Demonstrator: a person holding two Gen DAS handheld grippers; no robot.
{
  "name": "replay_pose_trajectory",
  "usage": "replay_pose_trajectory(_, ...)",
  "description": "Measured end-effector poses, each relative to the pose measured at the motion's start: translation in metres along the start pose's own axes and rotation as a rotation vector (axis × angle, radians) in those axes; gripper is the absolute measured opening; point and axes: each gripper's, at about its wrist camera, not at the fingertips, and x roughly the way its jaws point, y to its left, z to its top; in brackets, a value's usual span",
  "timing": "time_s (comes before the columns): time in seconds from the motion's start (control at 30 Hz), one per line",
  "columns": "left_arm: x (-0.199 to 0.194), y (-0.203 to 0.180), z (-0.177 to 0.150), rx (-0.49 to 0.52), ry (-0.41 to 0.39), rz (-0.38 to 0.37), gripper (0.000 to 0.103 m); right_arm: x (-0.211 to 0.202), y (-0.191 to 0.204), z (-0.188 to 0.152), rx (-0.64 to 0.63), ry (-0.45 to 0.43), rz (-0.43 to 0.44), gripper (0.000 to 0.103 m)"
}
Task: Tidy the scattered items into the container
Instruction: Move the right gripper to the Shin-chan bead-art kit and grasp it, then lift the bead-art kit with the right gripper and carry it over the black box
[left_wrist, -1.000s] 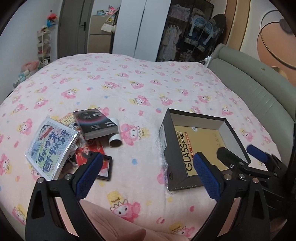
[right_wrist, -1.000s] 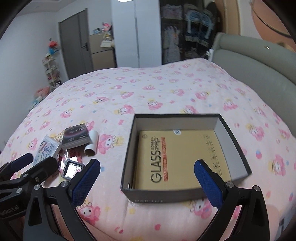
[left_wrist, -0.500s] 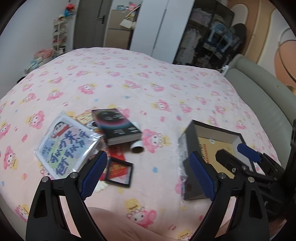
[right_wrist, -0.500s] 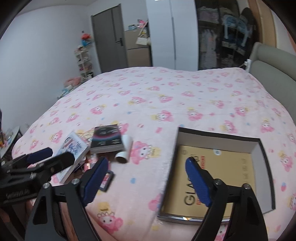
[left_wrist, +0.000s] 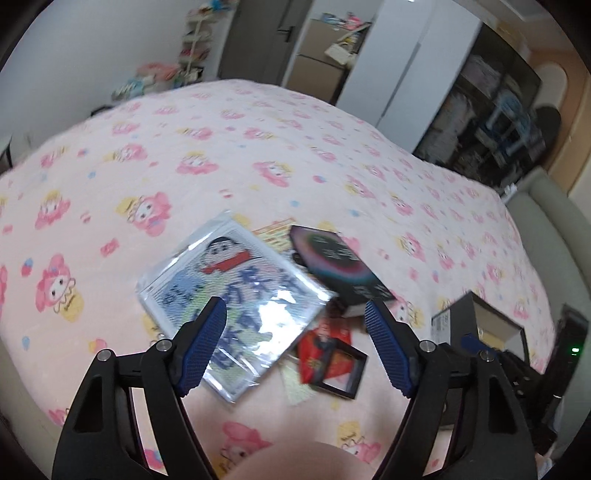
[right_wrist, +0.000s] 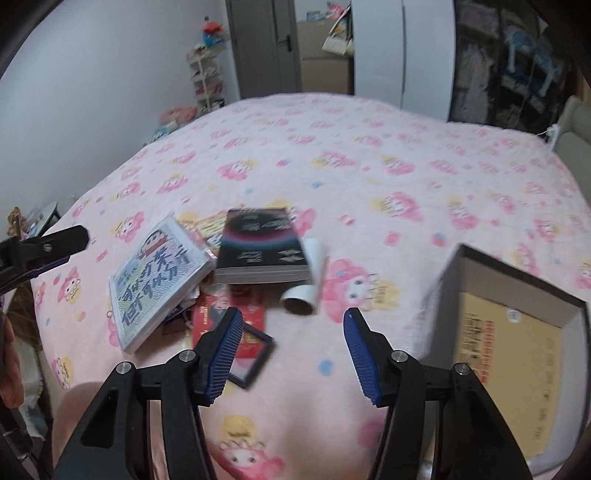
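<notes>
Over the last second both tools have swung from the box (right_wrist: 517, 350) toward the scattered pile. The left tool (left_wrist: 295, 347), wide and empty, now frames the bagged comic (left_wrist: 229, 295); the right tool (right_wrist: 291, 354), also wide and empty, has the black frame (right_wrist: 251, 354) by its left finger. A pickup looks near.

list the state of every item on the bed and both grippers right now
left gripper: open, empty, above the pile
right gripper: open, empty
box: open-topped, a yellow card flat inside, no scattered items in it
wrapped cartoon packet: lying on the bed, tilted over the pile
black book: closed, lying flat
white tube: on its side beside the book
small black frame: flat, on the red packet
red packet: partly covered
</notes>
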Motion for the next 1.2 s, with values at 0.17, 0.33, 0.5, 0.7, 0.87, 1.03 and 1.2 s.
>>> replay_pose_trajectory(0.17,0.023,0.048,-0.005,-0.091,0.055,0.113,0.080,0.036,0.032,0.017,-0.057,0.039,0.028,0.053)
replay_pose_trajectory(0.33,0.057,0.087,-0.020,-0.181,0.167,0.105,0.080,0.071,0.064,0.035,-0.113,0.079,0.056,0.054)
replay_pose_trajectory(0.5,0.082,0.099,-0.035,-0.223,0.237,0.064,0.080,0.104,0.095,0.052,-0.165,0.113,0.080,0.054)
replay_pose_trajectory(0.7,0.109,0.107,-0.045,-0.261,0.291,0.042,0.073,0.144,0.120,0.066,-0.242,0.153,0.040,0.057)
replay_pose_trajectory(0.87,0.112,0.102,-0.043,-0.256,0.288,-0.001,0.068,0.147,0.122,0.056,-0.267,0.170,0.062,0.058)
replay_pose_trajectory(1.03,0.105,0.108,-0.043,-0.267,0.259,0.015,0.063,0.134,0.132,0.029,-0.293,0.269,0.141,0.050)
replay_pose_trajectory(1.2,0.101,0.120,-0.044,-0.303,0.251,0.012,0.061,0.121,0.127,0.022,-0.226,0.317,0.244,0.049)
